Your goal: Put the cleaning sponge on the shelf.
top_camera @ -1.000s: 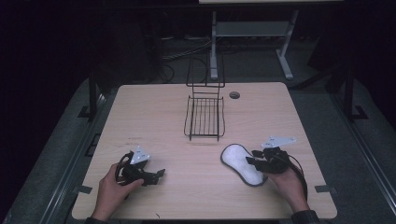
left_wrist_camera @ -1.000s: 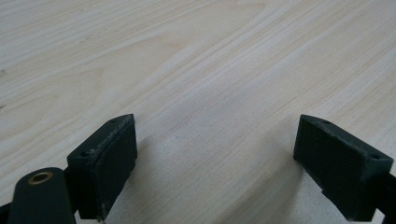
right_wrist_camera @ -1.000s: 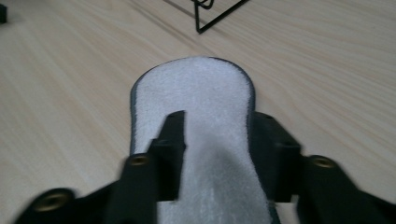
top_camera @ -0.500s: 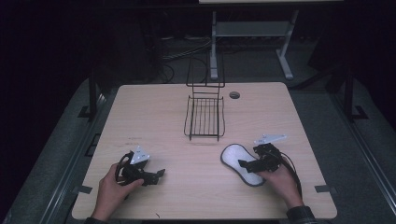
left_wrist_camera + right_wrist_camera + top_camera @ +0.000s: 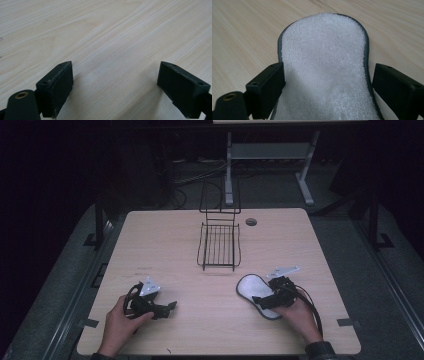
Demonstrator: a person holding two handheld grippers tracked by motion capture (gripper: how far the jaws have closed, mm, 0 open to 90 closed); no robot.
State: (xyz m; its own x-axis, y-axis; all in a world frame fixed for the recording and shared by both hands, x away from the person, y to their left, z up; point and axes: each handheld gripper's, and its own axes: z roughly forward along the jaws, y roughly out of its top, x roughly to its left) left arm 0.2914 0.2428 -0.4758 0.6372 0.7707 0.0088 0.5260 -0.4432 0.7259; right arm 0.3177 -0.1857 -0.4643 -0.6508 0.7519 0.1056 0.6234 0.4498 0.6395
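A white terry insole [image 5: 255,292] with a dark grey edge lies flat on the table at about five o'clock, toe toward eleven o'clock.

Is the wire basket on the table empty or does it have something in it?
Empty: the basket shows bare wires; the insole lies on the table.

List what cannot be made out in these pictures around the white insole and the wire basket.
- White terry insole with grey rim: its near end runs off the bottom edge of the right gripper view; in the high view the right tongs cover it.
- Insole's underside: hidden against the light wooden table.
- Black wire basket: too dark and small in the high view to tell its upright back from the stand behind.
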